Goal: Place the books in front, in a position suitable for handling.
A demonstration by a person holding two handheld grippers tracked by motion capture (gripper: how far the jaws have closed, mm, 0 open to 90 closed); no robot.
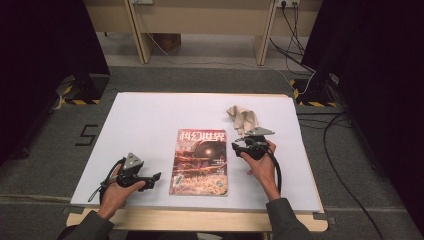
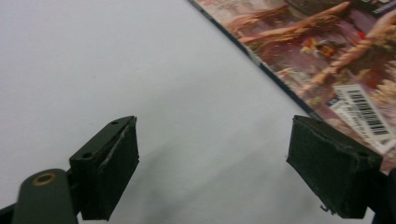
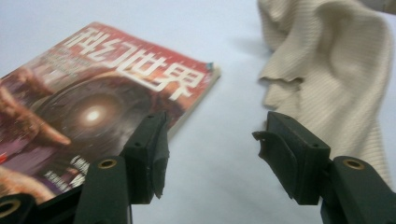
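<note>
Magazine (image 1: 199, 162): lies flat and closed, cover up, near the middle of the white table (image 1: 150, 115), between the two grippers. In the left gripper view its lower corner with the barcode (image 2: 366, 112) shows at the upper right; in the right gripper view its title end (image 3: 93, 93) lies at the left.
Left gripper (image 1: 155, 178): held in the person's left hand (image 1: 117, 187) just left of the magazine's lower edge, pointing toward it. Its jaws stand wide apart with only bare table between them; nothing is held.
Right gripper (image 1: 236, 146): held in the right hand (image 1: 261, 162) just right of the magazine's upper half. Its jaws are parted and empty over bare table, between magazine and cloth.
Cloth (image 1: 243, 118): beige, crumpled, beyond the right gripper near the table's far right.
</note>
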